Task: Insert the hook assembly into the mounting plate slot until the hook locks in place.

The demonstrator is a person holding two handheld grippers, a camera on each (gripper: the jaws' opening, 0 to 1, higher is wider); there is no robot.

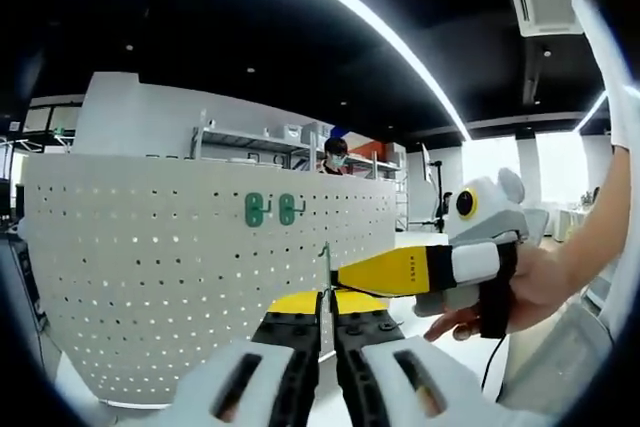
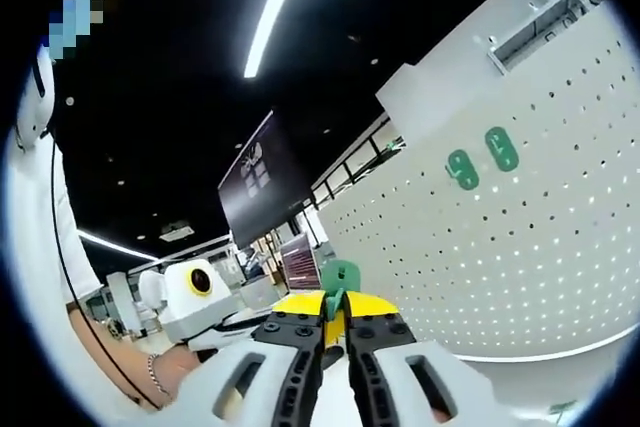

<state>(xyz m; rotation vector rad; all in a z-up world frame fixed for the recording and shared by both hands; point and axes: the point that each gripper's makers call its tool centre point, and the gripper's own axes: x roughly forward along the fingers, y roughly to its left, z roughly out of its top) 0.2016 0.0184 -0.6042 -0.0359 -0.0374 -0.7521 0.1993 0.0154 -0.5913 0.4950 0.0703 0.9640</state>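
left gripper (image 1: 327,332) jaws closed on thin hook wire (image 1: 326,265) | right gripper (image 2: 335,332) clamps green hook (image 2: 340,277), readied for pegboard (image 2: 520,247) | two hooks (image 1: 271,209) already near its top edge

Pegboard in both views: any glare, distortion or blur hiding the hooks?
Left gripper view: fisheye bows the pegboard into a curve; evenly lit, no glare, two green hooks sharp; a thin metal hook sits in the left gripper. Right gripper view: board tilted and bowed, ceiling strip bright, green hook in the right gripper slightly soft.
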